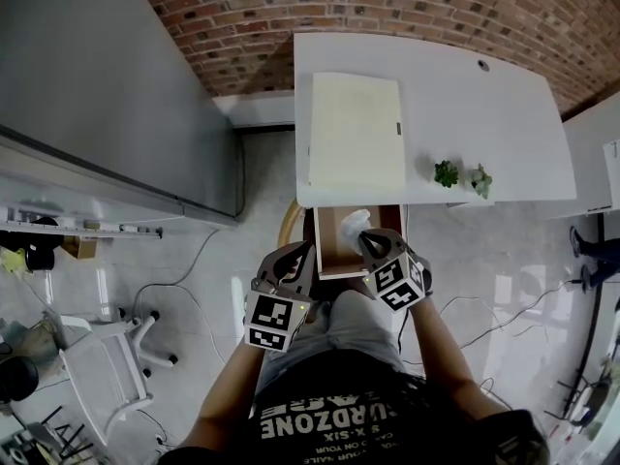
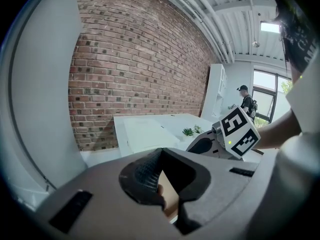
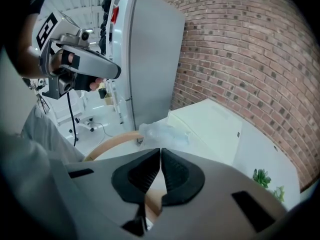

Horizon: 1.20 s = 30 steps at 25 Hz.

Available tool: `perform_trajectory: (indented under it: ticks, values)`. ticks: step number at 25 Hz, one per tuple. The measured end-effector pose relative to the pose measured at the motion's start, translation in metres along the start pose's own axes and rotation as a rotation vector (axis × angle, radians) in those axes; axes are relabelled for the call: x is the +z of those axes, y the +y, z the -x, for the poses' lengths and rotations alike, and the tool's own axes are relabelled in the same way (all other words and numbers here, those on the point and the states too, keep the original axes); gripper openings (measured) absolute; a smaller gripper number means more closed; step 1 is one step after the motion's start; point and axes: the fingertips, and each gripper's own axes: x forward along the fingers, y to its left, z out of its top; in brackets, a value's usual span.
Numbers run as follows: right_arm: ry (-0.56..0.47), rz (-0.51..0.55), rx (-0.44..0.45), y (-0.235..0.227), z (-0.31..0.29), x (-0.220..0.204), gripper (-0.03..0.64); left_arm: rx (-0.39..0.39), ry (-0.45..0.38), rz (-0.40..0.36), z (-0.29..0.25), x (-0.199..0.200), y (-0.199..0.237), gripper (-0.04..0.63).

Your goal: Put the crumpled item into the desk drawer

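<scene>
The crumpled item [image 1: 354,223], a wad of clear plastic, hangs over the back of the open brown desk drawer [image 1: 334,252], just under the white desk's [image 1: 455,95] front edge. My right gripper [image 1: 367,239] is shut, and the wad [image 3: 162,133] sits right at its tips [image 3: 160,151]; the pinched part is hidden. My left gripper [image 1: 308,253] is at the drawer's front left corner. In the left gripper view its jaws [image 2: 161,155] stand a little apart with the drawer's brown board [image 2: 170,196] filling the gap.
A pale board [image 1: 356,129] lies on the desk, and two small plants [image 1: 446,172] stand near its front edge. A wooden chair back [image 1: 287,227] curves left of the drawer. A grey cabinet [image 1: 116,85] stands at the left, a white chair [image 1: 107,366] below it.
</scene>
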Motion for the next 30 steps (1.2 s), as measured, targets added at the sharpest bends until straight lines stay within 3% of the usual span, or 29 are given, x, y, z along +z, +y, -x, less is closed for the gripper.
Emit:
perform_trajectory:
  ticks: [30]
  values:
    - [0.106, 0.051, 0.102, 0.003, -0.045, -0.035, 0.006, -0.005, 0.078, 0.044, -0.027, -0.029, -0.001, 0.005]
